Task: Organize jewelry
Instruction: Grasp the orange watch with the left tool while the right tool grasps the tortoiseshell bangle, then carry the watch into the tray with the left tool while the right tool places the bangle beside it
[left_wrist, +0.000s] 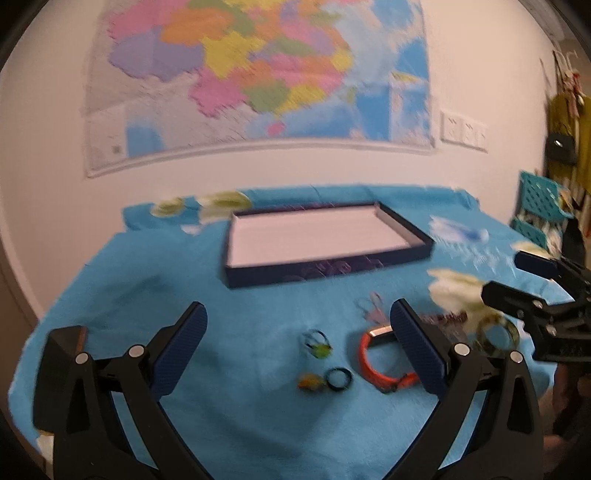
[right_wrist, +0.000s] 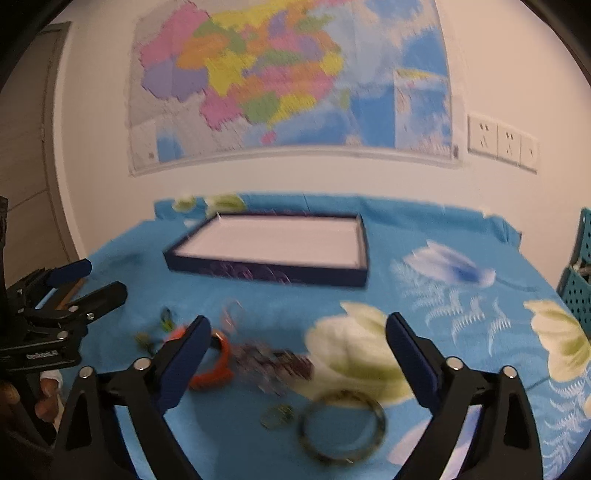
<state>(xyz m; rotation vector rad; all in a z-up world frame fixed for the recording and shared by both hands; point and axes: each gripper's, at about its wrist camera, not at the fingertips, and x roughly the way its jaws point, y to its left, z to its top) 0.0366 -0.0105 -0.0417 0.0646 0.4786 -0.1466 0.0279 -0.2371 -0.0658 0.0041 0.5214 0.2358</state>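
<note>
The jewelry lies loose on the cloth in front of me, none of it in the tray yet. Nearest my right tongs (right_wrist: 295, 354) is the dark mottled bangle (right_wrist: 341, 426), flat on the cloth, low and just right of centre between my two blue pads. A blurred beaded bracelet (right_wrist: 275, 363) sits just beyond it toward the tray, and the orange band (right_wrist: 212, 363) lies partly behind my left-hand pad, its long side running roughly across my view. My left tongs (left_wrist: 299, 343) look down on the smaller pieces: a black ring (left_wrist: 339, 378), a yellow-green trinket (left_wrist: 312, 381) beside it, and a small dark-and-green piece (left_wrist: 317, 343) a little farther on. The orange band there is tucked against my right-hand pad.

Both pairs of tongs stand wide open and hold nothing; the pads touch no piece that I can see. By my judgement the bangle is the right hand's to take, since it sits almost between those pads, while the rings fall to the left. A ring lying flat gives little to pinch, so I expect I must come down over one edge.

The dark blue tray (right_wrist: 360, 240) with its pale floor waits beyond the pile, near the wall. All rests on a blue flowered cloth (right_wrist: 461, 332). Behind hangs a coloured map (right_wrist: 288, 81), with wall sockets (right_wrist: 502, 142) to its right
</note>
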